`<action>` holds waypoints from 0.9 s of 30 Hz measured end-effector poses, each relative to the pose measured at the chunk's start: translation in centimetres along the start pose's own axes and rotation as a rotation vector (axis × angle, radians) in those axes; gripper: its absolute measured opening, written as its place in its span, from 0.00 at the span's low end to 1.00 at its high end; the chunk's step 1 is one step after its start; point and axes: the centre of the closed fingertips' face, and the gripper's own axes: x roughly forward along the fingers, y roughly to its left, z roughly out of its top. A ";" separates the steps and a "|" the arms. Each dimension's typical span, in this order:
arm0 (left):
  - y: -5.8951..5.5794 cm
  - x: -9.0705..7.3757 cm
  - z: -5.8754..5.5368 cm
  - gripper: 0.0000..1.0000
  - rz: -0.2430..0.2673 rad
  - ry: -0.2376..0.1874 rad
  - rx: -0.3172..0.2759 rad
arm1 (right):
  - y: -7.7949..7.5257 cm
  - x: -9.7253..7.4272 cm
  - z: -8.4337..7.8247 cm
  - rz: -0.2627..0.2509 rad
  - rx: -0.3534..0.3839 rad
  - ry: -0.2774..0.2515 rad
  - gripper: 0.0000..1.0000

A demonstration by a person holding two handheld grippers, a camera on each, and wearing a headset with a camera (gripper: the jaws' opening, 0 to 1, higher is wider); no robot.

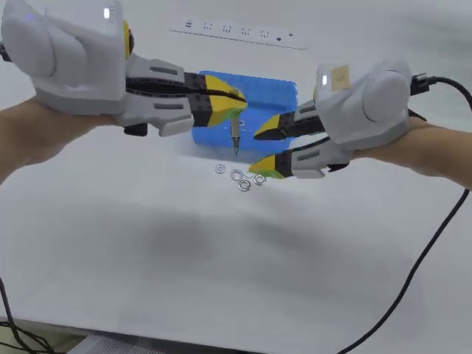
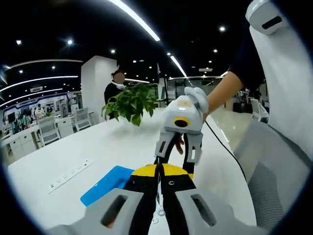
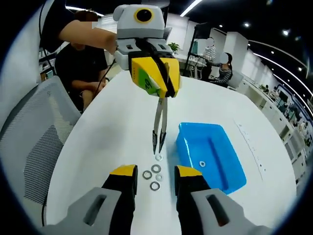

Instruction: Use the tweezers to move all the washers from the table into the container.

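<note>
Just under tweezers [image 3: 159, 122] in left gripper [image 3: 166, 94], washers [image 3: 155, 174], beside container [image 3: 225, 147]

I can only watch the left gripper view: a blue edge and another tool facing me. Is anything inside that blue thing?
Observer: Yes, one small silver metal washer lies in the shallow blue plastic container.
Visitor: Any left outside?
Observer: At least four more silver washers sit clustered on the white table, by the open right tool.
Visitor: And my tool?
Observer: The left tool grips slim metal tweezers, tips pointing down at the washer nearest the container.
</note>
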 end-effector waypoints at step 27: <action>-2.2 1.3 -2.8 0.05 -0.026 0.015 -0.036 | 4.6 -2.7 -3.2 0.006 0.290 -0.141 0.76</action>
